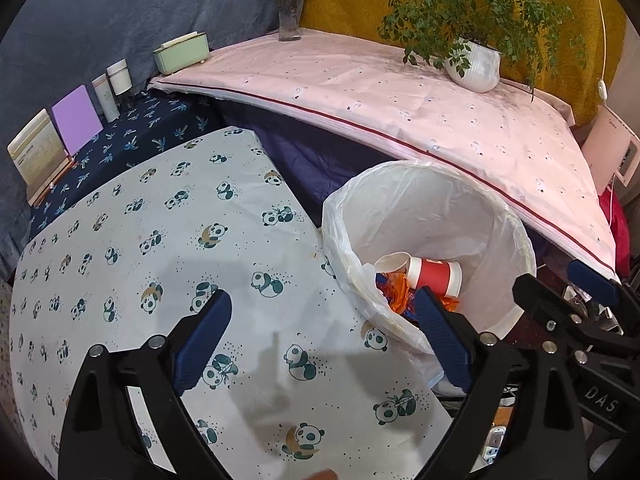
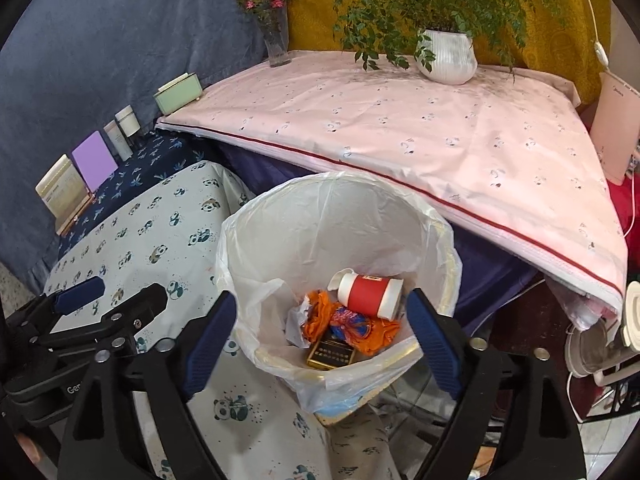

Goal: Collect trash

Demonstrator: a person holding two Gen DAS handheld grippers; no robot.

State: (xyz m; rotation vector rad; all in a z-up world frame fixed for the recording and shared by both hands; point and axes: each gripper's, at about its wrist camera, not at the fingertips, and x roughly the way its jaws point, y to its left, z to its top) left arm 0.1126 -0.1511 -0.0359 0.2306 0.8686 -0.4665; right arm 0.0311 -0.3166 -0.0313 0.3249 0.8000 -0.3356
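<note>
Trash bin (image 2: 340, 216): red cup (image 2: 370, 295), wrappers inside | left gripper (image 1: 326, 330) fingers apart | right gripper (image 2: 322, 330) fingers apart

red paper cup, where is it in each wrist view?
Left wrist: red cup lies on its side in the lined bin, lower right of centre, just above the left gripper's right finger.
Right wrist: red cup lies in the bin, centre frame, above orange wrappers.
Shared landmark: white plant pot on the pink cloth.

A bench with a panda cloth (image 1: 160, 260) stands beside a higher bench with a pink cloth (image 2: 400, 128). On the pink one stand a white plant pot (image 2: 446, 58) and a flower vase (image 2: 277, 46).
</note>
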